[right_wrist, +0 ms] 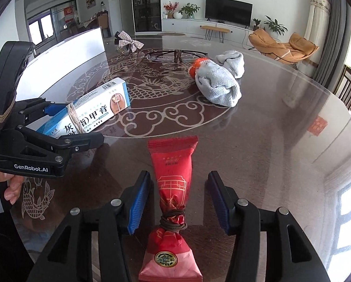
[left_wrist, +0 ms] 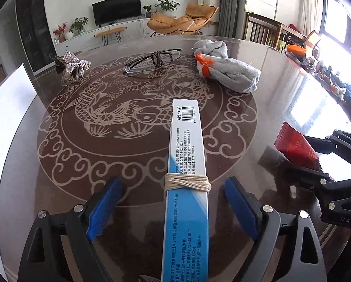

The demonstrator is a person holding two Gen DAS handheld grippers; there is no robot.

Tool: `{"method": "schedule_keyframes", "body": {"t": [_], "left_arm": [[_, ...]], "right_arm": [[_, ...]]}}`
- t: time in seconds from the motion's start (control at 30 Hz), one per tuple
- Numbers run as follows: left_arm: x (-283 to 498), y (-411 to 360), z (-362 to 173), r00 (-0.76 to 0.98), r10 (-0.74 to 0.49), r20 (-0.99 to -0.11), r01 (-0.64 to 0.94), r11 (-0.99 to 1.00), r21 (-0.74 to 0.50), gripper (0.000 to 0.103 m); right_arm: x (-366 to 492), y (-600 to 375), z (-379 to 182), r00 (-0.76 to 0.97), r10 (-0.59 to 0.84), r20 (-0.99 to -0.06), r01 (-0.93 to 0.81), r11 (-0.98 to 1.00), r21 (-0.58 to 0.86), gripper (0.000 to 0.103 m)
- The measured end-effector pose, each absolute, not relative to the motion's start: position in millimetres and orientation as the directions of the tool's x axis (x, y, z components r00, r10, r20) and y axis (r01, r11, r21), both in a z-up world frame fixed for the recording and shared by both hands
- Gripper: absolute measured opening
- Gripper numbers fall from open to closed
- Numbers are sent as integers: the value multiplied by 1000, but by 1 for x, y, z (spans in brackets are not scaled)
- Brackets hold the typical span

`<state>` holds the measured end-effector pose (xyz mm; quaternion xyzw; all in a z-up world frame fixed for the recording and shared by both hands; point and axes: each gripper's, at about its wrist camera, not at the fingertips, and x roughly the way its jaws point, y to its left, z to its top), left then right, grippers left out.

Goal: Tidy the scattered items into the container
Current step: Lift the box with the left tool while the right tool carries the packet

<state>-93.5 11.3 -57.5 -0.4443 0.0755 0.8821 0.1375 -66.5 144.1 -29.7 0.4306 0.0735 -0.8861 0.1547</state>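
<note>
Clutter on the table, both grippers open

Table (left_wrist: 281, 89) holds every item; the white container (left_wrist: 8, 117) stands at its left edge. Left gripper (left_wrist: 173, 204) straddles the cream box (left_wrist: 187, 164), right gripper (right_wrist: 179, 202) the red packet (right_wrist: 173, 176), pads clear of both. Closing off-centre could skid either. Gloves (left_wrist: 229, 70), glasses (left_wrist: 152, 61) and bow (left_wrist: 73, 64) lie beyond.

1 box (left_wrist: 187, 183), 1 packet (right_wrist: 173, 188), 1 glasses (left_wrist: 152, 62), 1 bow (left_wrist: 73, 64)

Bright daylight from the windows (left_wrist: 335, 30) glares on the glossy table (right_wrist: 281, 129); fisheye edges bend darkly.
</note>
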Motion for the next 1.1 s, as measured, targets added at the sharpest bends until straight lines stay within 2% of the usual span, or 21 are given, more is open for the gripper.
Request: {"method": "schedule_keyframes", "body": {"t": [0.07,0.13,0.2,1.1], "left_arm": [[-96,10,-61,-550,170,-818,-300,-954,4,103],[-96,9,-60,-550,173,-817,-302,-953,2,103],[-95,8,-60,-551,174,-816,-301,-954,1,103],[-92,10,-61,-558,164,-814,-288,-958,5,103]], "right_arm": [[-66,144,-30,-583,-202,-787,335,-942,-6,56],[-68,146,-31,-584,-182,-791,310,-951,-10,68],[-70,149,-32,-578,-198,-792,309,-951,12,69],[-69,145,-32,-577,-192,-794,313,-950,2,73]]}}
